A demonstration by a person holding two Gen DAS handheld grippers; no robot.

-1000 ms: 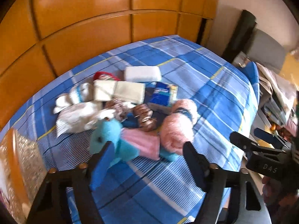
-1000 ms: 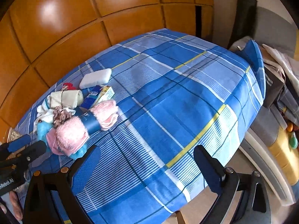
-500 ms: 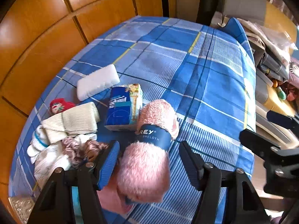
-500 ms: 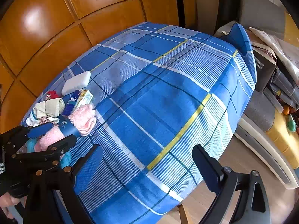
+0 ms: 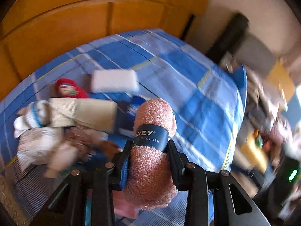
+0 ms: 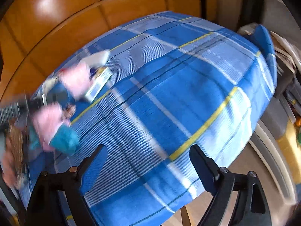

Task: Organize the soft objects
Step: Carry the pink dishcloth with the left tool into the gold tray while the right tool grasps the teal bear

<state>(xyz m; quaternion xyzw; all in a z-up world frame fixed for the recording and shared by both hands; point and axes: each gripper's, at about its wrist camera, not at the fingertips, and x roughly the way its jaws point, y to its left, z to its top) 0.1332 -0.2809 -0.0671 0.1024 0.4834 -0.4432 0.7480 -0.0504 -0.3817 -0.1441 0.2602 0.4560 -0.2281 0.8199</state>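
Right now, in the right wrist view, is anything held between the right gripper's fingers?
No. The right gripper has its jaws wide apart and closing over the bare blue plaid cloth, with nothing between them.

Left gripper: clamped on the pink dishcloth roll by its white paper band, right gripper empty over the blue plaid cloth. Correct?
Not quite: the band is dark navy, not white. The left wrist view shows the left gripper clamped on the pink dishcloth roll just below its band. The right gripper, jaws closing, is empty over the blue plaid cloth.
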